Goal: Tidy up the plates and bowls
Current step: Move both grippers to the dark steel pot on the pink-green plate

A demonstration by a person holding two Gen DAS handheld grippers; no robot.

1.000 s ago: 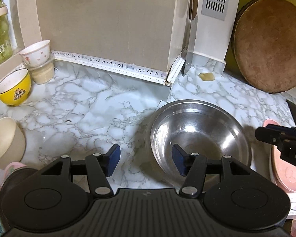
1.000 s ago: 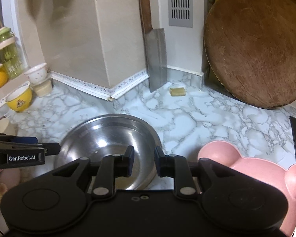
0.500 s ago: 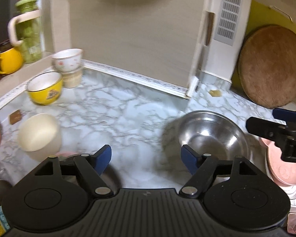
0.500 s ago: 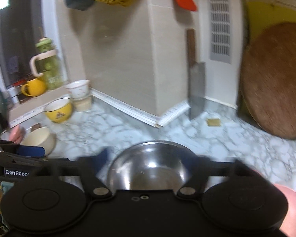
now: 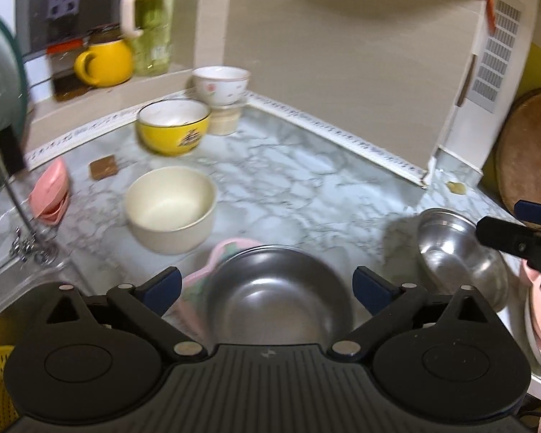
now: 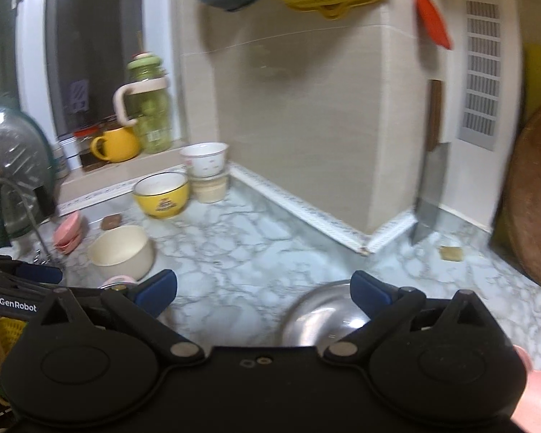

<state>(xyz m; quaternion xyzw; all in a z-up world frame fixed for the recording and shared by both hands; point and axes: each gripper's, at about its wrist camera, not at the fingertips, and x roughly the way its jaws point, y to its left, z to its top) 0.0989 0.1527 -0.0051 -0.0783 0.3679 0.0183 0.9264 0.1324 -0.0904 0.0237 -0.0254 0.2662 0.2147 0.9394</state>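
**Both grippers swing left, away from the steel bowl**

Both views have panned left since a second ago: the steel bowl (image 5: 461, 252), then right between the left gripper's fingers, now sits at the right edge of that view, and the window-side crockery has come into sight. The left gripper (image 5: 267, 287) is opening, its jaws wide and empty over a second, darker metal bowl (image 5: 277, 296) resting on a pink plate (image 5: 198, 281). The right gripper (image 6: 263, 288) is spread just as wide, holding nothing, the steel bowl low in front of it. Judging by this, the steel bowl is placed and the next piece is being sought.

Candidates lie far left on the veined marble counter (image 5: 299, 180): a matte cream bowl (image 5: 171, 209), a glossy yellow bowl (image 5: 173, 126), and a white floral bowl (image 5: 220, 84) stacked on a beige one.
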